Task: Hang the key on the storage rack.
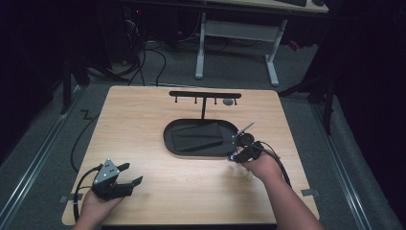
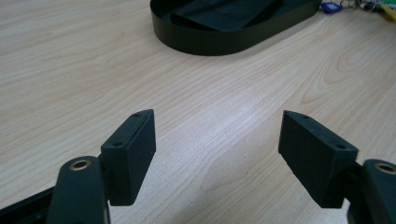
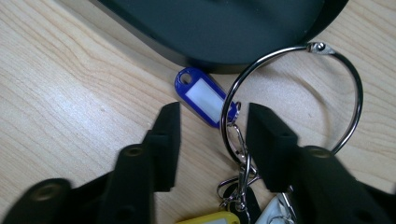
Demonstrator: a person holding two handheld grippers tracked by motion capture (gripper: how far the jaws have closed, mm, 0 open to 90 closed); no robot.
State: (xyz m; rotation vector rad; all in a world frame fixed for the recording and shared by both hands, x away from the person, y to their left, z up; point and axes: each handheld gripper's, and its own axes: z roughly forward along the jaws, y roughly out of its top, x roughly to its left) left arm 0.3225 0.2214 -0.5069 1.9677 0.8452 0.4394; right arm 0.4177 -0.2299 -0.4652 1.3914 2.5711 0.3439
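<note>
A large metal key ring point(image 3: 299, 93) lies on the wooden table against the black oval tray point(image 3: 201, 56). It carries a blue tag point(image 3: 203, 98), a yellow tag point(image 3: 205, 218) and a white tag point(image 3: 273, 212) on small clasps. My right gripper point(image 3: 212, 116) is open and low over the table, its jaws either side of the ring's left arc and the blue tag's clasp. In the high view the right gripper point(image 1: 239, 154) sits at the tray's point(image 1: 168, 139) right end. My left gripper point(image 2: 217, 130) is open with nothing between its jaws, and rests near the front left point(image 1: 131, 173).
A black stand point(image 1: 205, 95) with a crossbar and several pegs rises behind the tray; a small grey object point(image 1: 229, 101) hangs near its right end. A dark flat insert lies inside the tray point(image 2: 233, 42). Cables trail off the table's left edge.
</note>
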